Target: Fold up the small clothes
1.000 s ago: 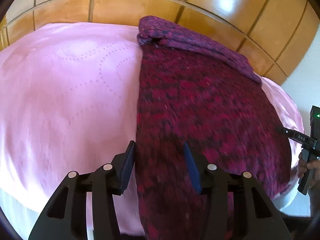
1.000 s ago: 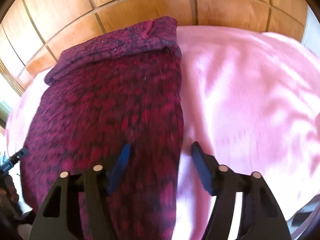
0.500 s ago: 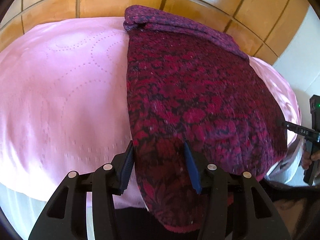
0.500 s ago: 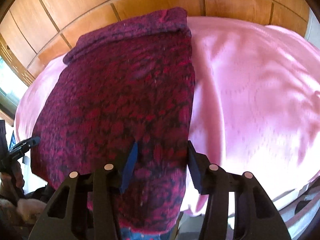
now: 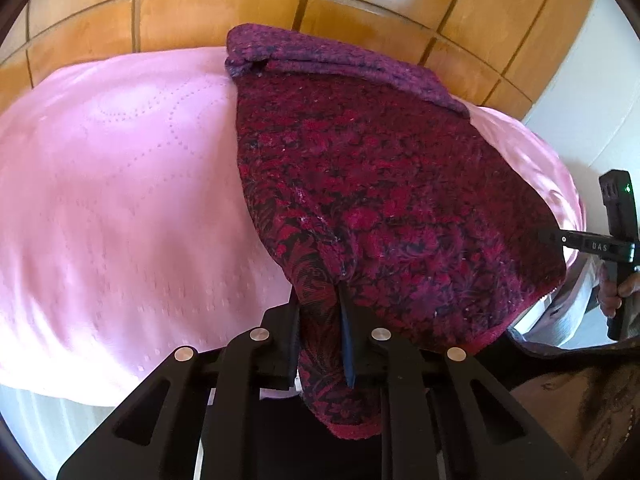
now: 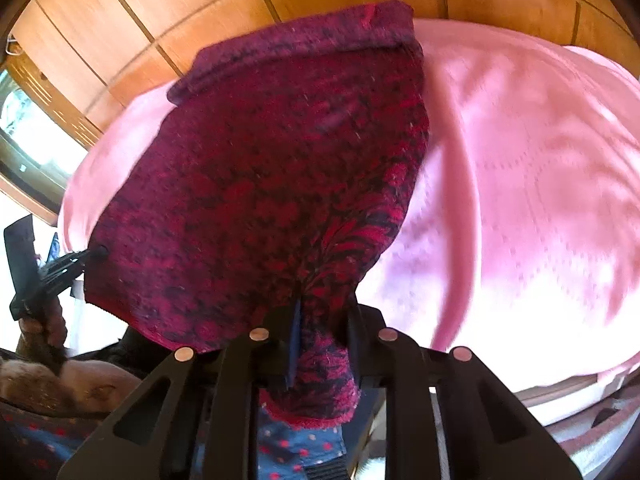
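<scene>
A dark red and purple patterned knit garment point(image 5: 380, 184) lies on a pink bedspread point(image 5: 120, 208), its far end folded over near the wooden headboard. My left gripper point(image 5: 320, 320) is shut on the garment's near left corner at the bed's front edge. In the right wrist view the same garment point(image 6: 280, 168) fills the middle, and my right gripper point(image 6: 322, 332) is shut on its near right corner, the cloth bunched between the jaws. Each gripper shows at the edge of the other's view: the right one point(image 5: 560, 238), the left one point(image 6: 96, 254).
A wooden panelled headboard point(image 5: 240, 20) stands behind the bed. The pink bedspread point(image 6: 520, 200) spreads wide to either side of the garment. A white wall point(image 5: 600, 80) is at the right, a window point(image 6: 24, 128) at the left. The person's blue dotted clothing point(image 6: 304, 444) is below.
Both grippers have closed from open onto the garment's near corners. The near edge of the garment is now bunched and lifted at the bed's front edge.
</scene>
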`<state>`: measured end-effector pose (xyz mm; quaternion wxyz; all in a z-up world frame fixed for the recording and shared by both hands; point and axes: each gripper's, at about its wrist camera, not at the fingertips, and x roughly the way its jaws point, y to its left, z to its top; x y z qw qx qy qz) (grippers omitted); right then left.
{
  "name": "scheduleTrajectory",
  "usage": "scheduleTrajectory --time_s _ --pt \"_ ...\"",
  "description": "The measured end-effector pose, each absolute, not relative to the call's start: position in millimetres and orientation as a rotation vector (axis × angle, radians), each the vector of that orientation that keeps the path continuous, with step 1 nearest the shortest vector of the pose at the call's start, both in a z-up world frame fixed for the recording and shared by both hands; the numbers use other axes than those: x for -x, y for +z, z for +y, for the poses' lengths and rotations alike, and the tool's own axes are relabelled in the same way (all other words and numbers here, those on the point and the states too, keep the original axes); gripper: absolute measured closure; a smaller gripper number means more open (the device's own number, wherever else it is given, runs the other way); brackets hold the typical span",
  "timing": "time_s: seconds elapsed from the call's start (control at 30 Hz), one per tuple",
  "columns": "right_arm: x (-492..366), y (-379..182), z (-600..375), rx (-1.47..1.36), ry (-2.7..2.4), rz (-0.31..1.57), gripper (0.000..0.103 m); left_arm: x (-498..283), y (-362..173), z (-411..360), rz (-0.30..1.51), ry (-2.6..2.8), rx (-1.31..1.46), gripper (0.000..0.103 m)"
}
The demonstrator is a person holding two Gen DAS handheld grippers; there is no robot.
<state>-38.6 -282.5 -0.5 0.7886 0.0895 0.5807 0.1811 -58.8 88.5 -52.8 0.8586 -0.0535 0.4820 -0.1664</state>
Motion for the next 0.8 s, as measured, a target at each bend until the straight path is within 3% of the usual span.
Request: scheduleTrajectory --time_s 0.17,0.47,0.8 --pt "33 5 -288 -0.289 0.390 1.219 0.087 43 -35 109 0.975 -0.433 0.380 0.089" --pt "-32 35 -287 -0.395 0.418 1.036 0.089 -24 -6 94 0.853 -0.451 0.412 0.091" --pt "-142 -13 -296 -0.468 0.282 1.128 0.089 -134 -45 116 0.994 -0.301 0.623 0.091"
